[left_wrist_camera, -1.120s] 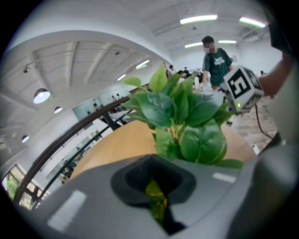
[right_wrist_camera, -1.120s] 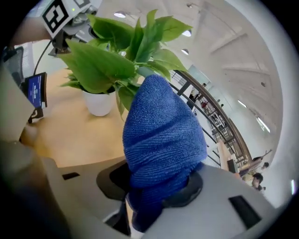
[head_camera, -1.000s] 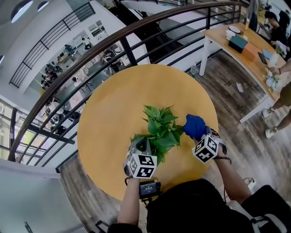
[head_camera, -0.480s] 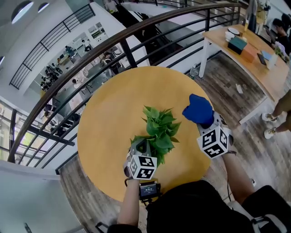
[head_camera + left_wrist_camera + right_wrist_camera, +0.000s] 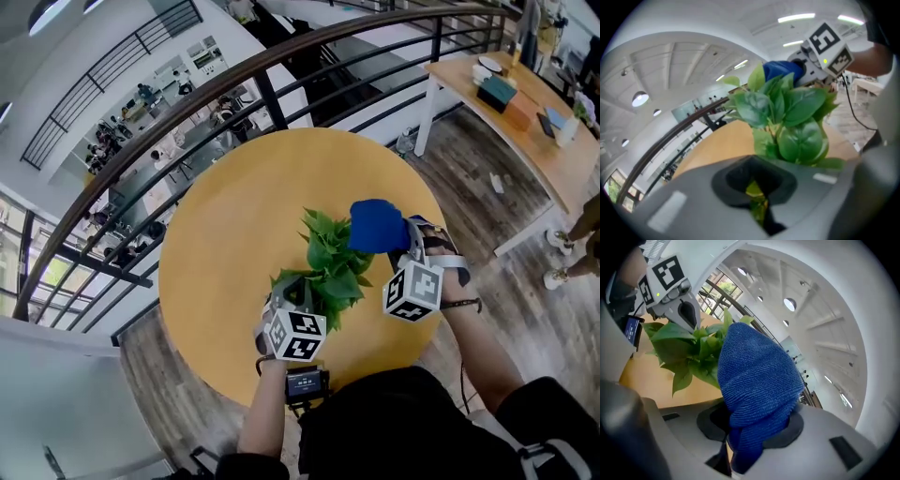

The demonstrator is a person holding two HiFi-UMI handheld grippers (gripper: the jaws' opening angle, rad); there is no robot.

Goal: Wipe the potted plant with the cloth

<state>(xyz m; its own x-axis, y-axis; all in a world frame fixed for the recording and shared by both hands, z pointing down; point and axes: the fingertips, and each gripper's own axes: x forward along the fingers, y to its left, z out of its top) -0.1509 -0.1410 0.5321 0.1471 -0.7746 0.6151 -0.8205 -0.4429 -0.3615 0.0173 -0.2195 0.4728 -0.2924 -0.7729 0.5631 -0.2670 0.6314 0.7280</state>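
L claw is pinched together on a yellow-green bit of the potted plant, prob a low leaf or stem; the view's too blurry there to say which. The plant sits near the middle of the round desk, pot hidden under the leaves. R claw is clamped on the blue cloth. The cloth bunches out past the tips and hangs just over the plant's right-side top leaves.

Step in hand, as I judge it: wiping the upper leaves. To do it well:
- Bring the cloth wad onto 1 leaf at a time.
- Stroke from the stem end out to the tip, w/ light pressure so nothing tears.
- L grip should steady the plant w/o tugging, else the pot may tip.
- Only the soft wad should meet the leaves, not the R claw's hard tips.
- Far-side leaves need a reach around, not through.
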